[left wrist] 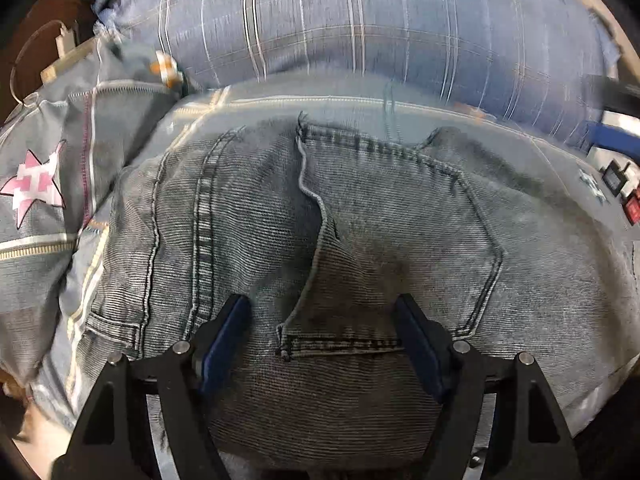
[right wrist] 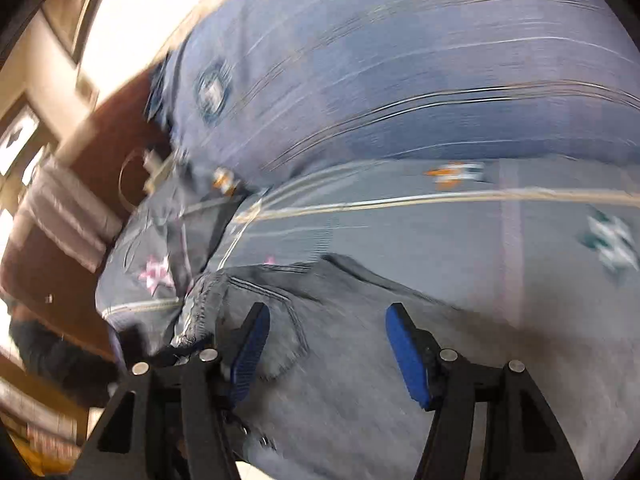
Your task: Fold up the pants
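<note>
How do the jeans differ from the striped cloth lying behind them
The jeans are faded grey-blue ribbed denim with dark stitched seams and a back pocket; the striped cloth is a bluer, smoother fabric crossed by thin white lines. The jeans lie nearest, under the left gripper; the striped cloth lies farther back. Both are spread fairly flat.
</note>
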{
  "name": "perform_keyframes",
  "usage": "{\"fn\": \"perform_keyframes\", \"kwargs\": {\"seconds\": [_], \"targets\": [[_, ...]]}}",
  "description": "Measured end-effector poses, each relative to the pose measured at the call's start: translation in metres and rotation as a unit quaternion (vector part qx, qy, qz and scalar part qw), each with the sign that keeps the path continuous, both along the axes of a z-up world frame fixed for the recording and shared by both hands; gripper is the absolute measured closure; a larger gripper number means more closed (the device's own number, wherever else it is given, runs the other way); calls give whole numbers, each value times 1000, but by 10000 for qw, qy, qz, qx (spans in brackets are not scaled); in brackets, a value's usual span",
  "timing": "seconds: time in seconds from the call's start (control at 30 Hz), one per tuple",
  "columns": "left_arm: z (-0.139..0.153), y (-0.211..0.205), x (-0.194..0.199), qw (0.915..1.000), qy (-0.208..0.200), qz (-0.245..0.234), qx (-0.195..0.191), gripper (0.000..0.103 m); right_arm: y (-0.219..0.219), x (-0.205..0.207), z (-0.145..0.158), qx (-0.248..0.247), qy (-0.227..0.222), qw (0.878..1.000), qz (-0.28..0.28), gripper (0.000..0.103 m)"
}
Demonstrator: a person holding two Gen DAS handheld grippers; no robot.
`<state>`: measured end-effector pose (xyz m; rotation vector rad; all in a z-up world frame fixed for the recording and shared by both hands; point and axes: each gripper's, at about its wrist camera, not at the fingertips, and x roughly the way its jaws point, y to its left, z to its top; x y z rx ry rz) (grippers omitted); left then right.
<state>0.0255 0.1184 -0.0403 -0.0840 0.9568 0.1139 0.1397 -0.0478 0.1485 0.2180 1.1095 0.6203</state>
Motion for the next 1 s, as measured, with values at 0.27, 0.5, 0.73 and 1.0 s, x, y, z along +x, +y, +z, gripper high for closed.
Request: {"fn": "perform_keyframes", "kwargs": {"seconds": [0.27,0.5,0.73,1.0], "targets": [[-1,-1,-7,9998,-161,-105,-6,25,86,71,-94,-912,799,9895,790,50],[-1,-1,-7,9997,-188,-131,-32,24,102,68,-91,-1509,331,9839,902,97],[-2,-2,-7,9996,-211,-170,-1,21,113,74,-96,-2176,-133,9719,884,97],[-1,-4,-9,9997,-212,-140,-7,21,87,72,-58,-1621,-361,9856,302,96]]}}
